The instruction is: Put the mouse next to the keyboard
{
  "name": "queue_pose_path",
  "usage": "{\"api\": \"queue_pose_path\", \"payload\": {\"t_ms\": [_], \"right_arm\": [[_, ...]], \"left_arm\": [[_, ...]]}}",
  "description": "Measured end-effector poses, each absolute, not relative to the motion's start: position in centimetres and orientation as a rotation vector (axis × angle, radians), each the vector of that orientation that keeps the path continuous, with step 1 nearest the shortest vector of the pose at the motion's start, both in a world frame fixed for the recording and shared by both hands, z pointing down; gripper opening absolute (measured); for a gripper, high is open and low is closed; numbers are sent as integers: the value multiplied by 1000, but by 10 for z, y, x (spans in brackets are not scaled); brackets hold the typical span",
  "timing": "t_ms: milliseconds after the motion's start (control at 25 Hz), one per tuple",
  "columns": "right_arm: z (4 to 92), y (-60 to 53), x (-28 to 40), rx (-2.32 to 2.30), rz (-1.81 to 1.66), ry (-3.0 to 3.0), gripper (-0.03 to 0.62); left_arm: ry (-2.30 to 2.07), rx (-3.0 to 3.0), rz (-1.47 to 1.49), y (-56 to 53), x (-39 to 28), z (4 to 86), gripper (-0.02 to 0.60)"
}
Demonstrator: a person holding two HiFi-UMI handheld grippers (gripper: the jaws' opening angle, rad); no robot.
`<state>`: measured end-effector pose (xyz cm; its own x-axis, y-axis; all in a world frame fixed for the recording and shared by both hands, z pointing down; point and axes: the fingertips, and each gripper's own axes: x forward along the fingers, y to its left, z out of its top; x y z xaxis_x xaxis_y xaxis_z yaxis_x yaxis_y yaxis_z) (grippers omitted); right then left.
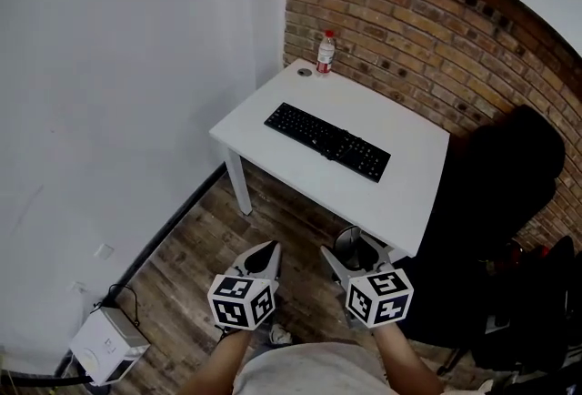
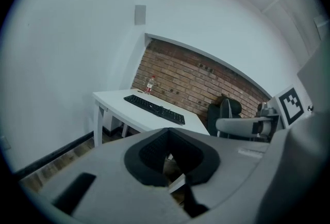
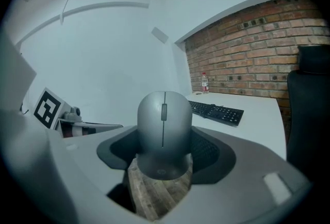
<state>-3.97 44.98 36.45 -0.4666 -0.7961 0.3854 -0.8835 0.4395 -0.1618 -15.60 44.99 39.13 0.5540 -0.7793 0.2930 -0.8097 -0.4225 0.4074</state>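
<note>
A grey mouse (image 3: 164, 132) sits pinched between the jaws of my right gripper (image 3: 165, 166), its scroll wheel facing the camera. In the head view this gripper (image 1: 351, 258) hangs over the wooden floor just short of the table's near edge, with the mouse (image 1: 351, 244) at its tip. The black keyboard (image 1: 327, 141) lies across the middle of the white table (image 1: 409, 202). My left gripper (image 1: 269, 253) is beside the right one, also above the floor. Its jaws (image 2: 172, 166) are shut with nothing between them.
A water bottle (image 1: 326, 52) and a small round object (image 1: 305, 71) stand at the table's far corner by the brick wall. A black office chair (image 1: 509, 202) is at the right of the table. A white box (image 1: 107, 343) with cables sits on the floor at the left wall.
</note>
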Motion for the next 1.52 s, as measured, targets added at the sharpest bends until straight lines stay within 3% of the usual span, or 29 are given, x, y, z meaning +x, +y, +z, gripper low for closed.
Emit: {"api": "queue_pose_path", "payload": {"t_ms": [1000, 1520], "right_arm": [[398, 318, 44, 1709, 640, -2327, 308], [404, 239, 141, 1808, 756, -2240, 308]], "left_arm": [[-1121, 2387, 220, 294, -88, 409, -15], [-1016, 2418, 311, 197, 16, 403, -15]]}}
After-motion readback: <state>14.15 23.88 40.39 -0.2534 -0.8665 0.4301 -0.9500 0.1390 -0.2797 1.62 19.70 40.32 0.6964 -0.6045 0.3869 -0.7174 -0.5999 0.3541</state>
